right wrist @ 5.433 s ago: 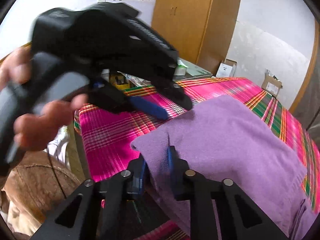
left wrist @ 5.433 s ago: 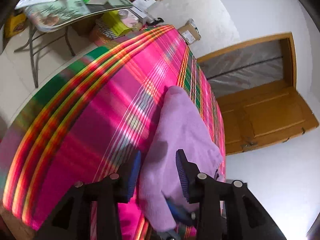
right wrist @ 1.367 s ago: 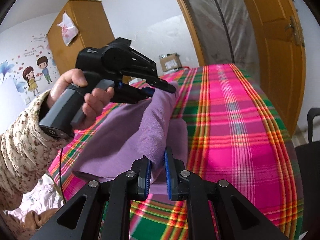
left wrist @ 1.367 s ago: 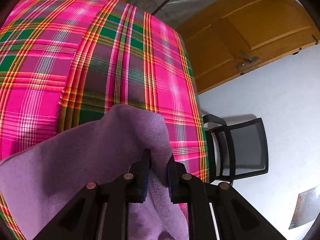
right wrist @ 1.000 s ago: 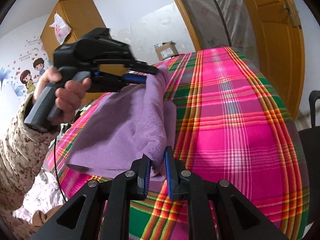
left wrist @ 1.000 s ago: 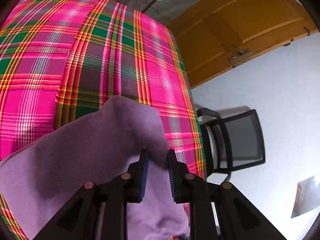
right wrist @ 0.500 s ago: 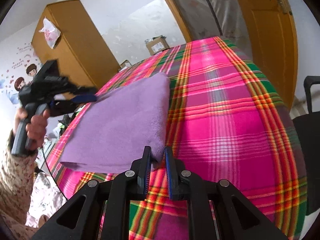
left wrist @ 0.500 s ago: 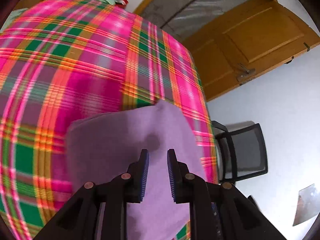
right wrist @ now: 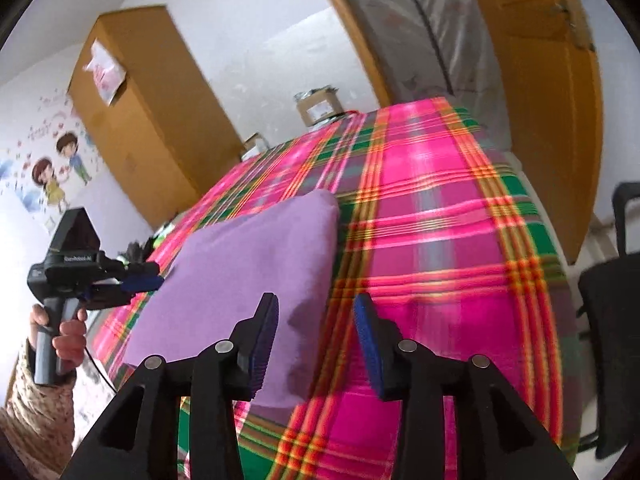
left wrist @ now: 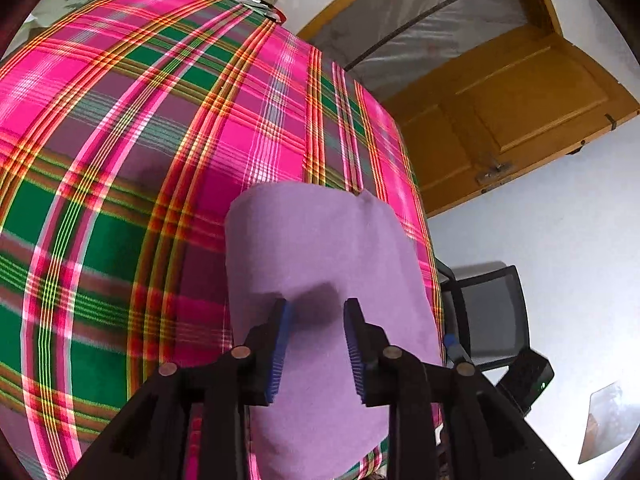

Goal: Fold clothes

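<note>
Both grippers we see spread open, gripping nothing. Folded purple cloth (left wrist: pixel 320 248) flat on plaid bedspread (left wrist: pixel 120 152), frame centre; under left gripper (left wrist: pixel 318 312), lower-left of right gripper (right wrist: pixel 316 308) jaws.

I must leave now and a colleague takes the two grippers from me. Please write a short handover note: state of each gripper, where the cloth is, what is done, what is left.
Left gripper: open, holding nothing, just above the folded purple fleece cloth.
Right gripper: open, holding nothing, over the cloth's near right edge.
The cloth lies flat, folded double, on the pink-and-green plaid bed cover, near the corner by the black mesh chair.
Done: one fold is laid down and let go.
Left: probably another fold to make it smaller, then smooth it.
</note>
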The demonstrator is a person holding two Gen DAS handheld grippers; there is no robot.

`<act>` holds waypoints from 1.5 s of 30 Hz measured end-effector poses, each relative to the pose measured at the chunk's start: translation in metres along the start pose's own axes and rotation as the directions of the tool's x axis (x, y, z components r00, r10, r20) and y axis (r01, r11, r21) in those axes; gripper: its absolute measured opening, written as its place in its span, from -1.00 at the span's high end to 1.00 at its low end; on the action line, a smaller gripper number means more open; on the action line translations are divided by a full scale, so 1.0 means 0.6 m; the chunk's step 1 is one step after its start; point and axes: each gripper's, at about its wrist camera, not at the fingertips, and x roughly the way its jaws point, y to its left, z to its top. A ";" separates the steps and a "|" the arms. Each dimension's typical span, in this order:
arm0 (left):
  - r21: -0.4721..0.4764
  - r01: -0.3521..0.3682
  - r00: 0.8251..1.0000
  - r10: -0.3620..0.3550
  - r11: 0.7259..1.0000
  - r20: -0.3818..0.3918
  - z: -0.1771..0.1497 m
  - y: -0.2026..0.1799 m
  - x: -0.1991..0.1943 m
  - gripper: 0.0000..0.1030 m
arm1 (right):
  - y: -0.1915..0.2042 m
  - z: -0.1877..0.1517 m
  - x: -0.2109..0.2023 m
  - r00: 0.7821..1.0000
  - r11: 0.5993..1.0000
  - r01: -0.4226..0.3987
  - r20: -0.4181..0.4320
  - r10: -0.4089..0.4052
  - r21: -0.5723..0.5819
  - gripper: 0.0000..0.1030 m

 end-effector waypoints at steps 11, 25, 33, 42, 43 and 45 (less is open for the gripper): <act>0.010 0.016 1.000 -0.016 1.000 -0.025 -0.029 0.021 0.005 0.41 | -0.016 -0.023 0.046 0.993 0.999 0.017 -0.112 -0.020 -0.033 0.02; 0.008 0.174 0.984 -0.174 0.985 -0.026 -0.033 0.040 0.003 0.05 | -0.048 0.036 0.114 0.954 0.970 -0.207 -0.194 0.228 0.125 -0.33; -0.068 0.222 0.973 -0.225 0.973 -0.041 -0.049 0.070 0.001 0.03 | -0.049 0.051 0.150 0.937 0.964 -0.232 -0.237 0.257 0.130 -0.35; -0.080 0.258 0.958 -0.266 0.963 -0.106 -0.051 0.067 0.038 -0.06 | -0.040 0.054 0.164 0.929 0.962 -0.247 -0.254 0.269 0.116 -0.35; -0.088 0.264 0.956 -0.273 0.960 -0.106 -0.048 0.067 0.040 -0.06 | -0.040 0.053 0.163 0.929 0.962 -0.247 -0.255 0.269 0.114 -0.35; -0.098 0.276 0.952 -0.286 0.956 -0.108 -0.045 0.066 0.045 -0.06 | -0.039 0.052 0.162 0.929 0.963 -0.245 -0.257 0.266 0.111 -0.35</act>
